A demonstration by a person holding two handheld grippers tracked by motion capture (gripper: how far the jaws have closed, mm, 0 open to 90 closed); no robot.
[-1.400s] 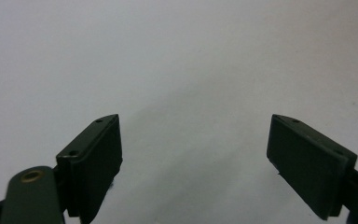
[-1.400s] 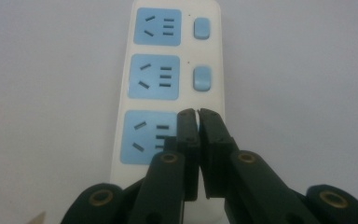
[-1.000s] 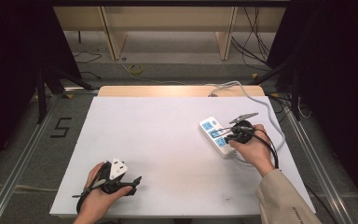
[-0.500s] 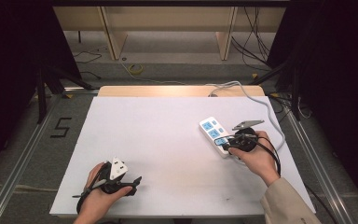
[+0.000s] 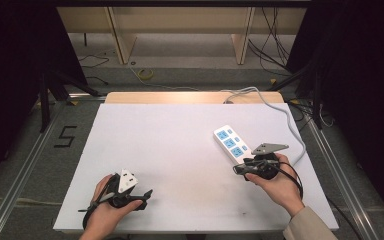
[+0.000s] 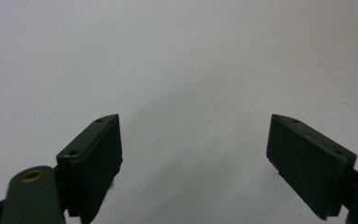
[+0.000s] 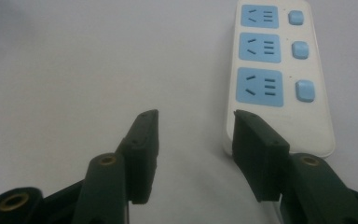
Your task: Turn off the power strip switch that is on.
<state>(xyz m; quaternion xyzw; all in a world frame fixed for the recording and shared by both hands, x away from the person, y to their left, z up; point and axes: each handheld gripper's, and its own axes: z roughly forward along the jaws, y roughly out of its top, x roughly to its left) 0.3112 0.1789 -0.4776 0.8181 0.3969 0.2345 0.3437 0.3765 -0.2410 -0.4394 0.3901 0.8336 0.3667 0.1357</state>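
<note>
At about 7 o'clock on the white table (image 5: 180, 150), the left gripper (image 5: 142, 196) rests wide open, holding nothing, apparently parked out of the way. At 4 o'clock lies the power strip (image 5: 231, 143), flat, sockets up, its long axis running from 11 toward 5 o'clock and its cable (image 5: 275, 107) leaving toward 12. The right gripper (image 7: 193, 144), partly open and empty, sits at the strip's near end, its right jaw just beside that end, seemingly lined up to grasp it.

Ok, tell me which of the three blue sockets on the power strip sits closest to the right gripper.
The end socket, farthest from the cable end of the power strip. In the right gripper view it is the lowest, largest blue panel, just above the right gripper; the other two lie beyond it.
</note>
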